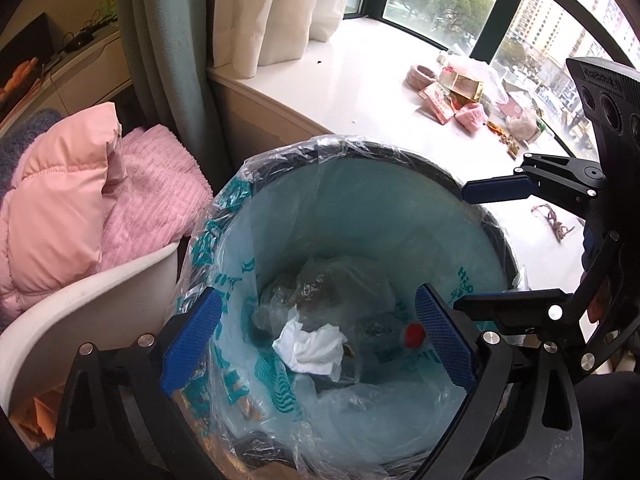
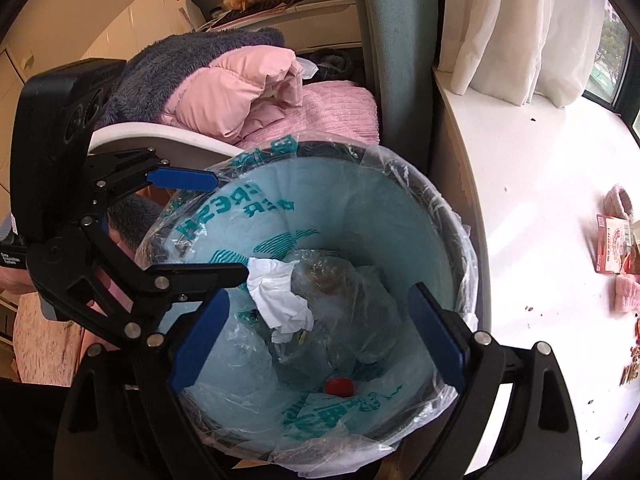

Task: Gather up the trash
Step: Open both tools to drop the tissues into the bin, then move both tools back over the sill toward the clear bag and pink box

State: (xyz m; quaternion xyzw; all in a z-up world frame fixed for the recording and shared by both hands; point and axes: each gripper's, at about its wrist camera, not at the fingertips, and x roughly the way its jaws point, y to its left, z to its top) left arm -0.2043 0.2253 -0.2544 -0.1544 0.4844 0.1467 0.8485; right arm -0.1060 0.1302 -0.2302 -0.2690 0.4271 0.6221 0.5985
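Note:
A round trash bin [image 1: 500, 236] lined with a clear bag printed in teal [image 1: 224, 208] stands below both grippers; it also shows in the right wrist view [image 2: 460, 224]. Inside lie a crumpled white tissue [image 1: 312, 346] [image 2: 280, 296], clear plastic wrap [image 1: 332, 280] and a red bottle cap [image 1: 414, 334] [image 2: 339, 386]. My left gripper [image 1: 320, 336] is open and empty over the bin. My right gripper [image 2: 320, 336] is open and empty over it too, and shows at the right edge of the left wrist view [image 1: 472, 248]. The left gripper shows at the left in the right wrist view [image 2: 224, 228].
A white window sill [image 1: 360, 92] carries a pile of red and pink packets, wrappers and crumbs [image 1: 460, 92] [image 2: 616, 248]. A white chair [image 1: 80, 312] with pink and grey clothes [image 1: 100, 200] stands left of the bin. Curtains [image 1: 248, 12] hang behind.

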